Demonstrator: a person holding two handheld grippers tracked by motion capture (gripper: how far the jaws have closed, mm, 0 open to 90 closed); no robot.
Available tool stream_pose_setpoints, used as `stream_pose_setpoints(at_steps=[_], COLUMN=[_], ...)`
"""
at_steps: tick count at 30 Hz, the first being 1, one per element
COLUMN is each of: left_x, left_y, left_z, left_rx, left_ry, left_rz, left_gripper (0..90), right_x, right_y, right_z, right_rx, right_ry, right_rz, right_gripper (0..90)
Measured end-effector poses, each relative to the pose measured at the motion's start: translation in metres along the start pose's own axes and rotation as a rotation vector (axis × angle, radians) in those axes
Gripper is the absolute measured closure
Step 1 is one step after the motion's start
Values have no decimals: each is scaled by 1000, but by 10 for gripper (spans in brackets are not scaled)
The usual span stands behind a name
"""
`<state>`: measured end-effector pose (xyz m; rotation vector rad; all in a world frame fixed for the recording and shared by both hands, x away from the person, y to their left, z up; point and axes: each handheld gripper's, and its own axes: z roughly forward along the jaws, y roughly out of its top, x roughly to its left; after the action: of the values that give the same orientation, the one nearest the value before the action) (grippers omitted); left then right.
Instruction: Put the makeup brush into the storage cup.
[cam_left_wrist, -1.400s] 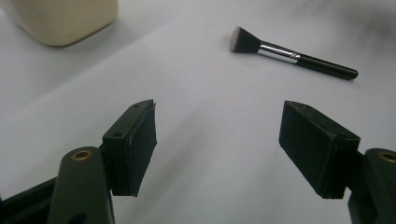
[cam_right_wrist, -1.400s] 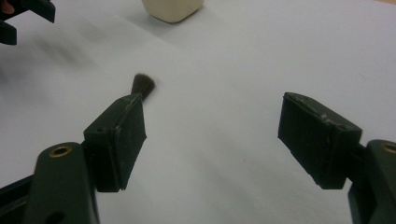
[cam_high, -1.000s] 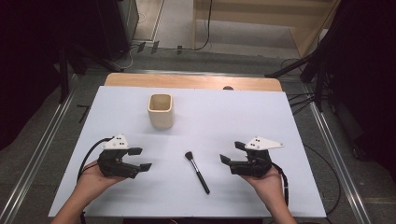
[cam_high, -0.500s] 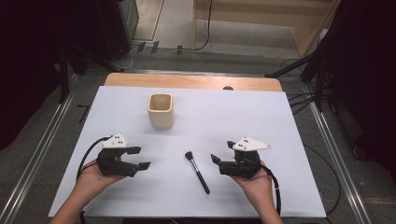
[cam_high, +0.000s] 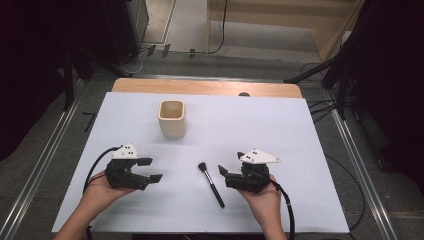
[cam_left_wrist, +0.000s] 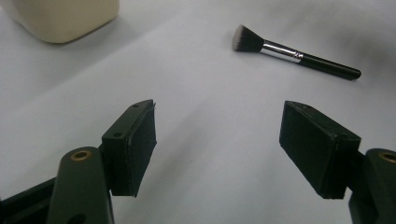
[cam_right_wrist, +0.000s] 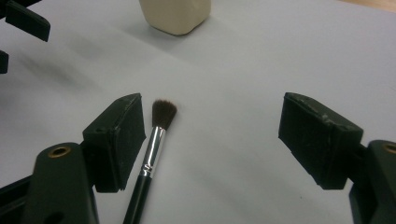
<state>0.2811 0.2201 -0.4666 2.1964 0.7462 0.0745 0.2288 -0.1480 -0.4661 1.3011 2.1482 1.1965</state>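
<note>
Black right gripper (cam_high: 223, 175) nearer brush (cam_high: 211, 184)

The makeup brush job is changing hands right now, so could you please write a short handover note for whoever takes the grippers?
Left gripper: open, holding nothing, resting low at the table's left.
Right gripper: open, holding nothing, just right of the makeup brush; in the right gripper view the brush lies beside its left jaw, not between the jaws.
Brush lies flat on the white table, bristles toward the cream cup, which stands upright farther back.
Done: nothing gripped yet.
Left: probably centre the right jaws on the handle, close, lift, likely toward the cup.
</note>
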Motion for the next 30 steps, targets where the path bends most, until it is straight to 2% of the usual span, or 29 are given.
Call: stream_pose_setpoints(at_steps=[14, 17, 20, 23, 30], left_x=[1, 1, 1, 0, 0], left_y=[0, 0, -1, 0, 0], left_z=[0, -1, 0, 0, 1], left_rx=[1, 0, 0, 7, 12], left_ry=[0, 0, 0, 0, 0], left_rz=[1, 2, 0, 4, 6], left_gripper=[282, 282, 282, 282, 281], right_x=[19, 22, 23, 22, 21], right_y=[4, 6, 6, 8, 19], right_z=[15, 17, 18, 19, 23], right_rx=[-27, -22, 27, 75, 208], right_ry=[19, 22, 19, 34, 35], right_rz=[42, 33, 12, 21, -34], right_gripper=[247, 249, 250, 252, 259])
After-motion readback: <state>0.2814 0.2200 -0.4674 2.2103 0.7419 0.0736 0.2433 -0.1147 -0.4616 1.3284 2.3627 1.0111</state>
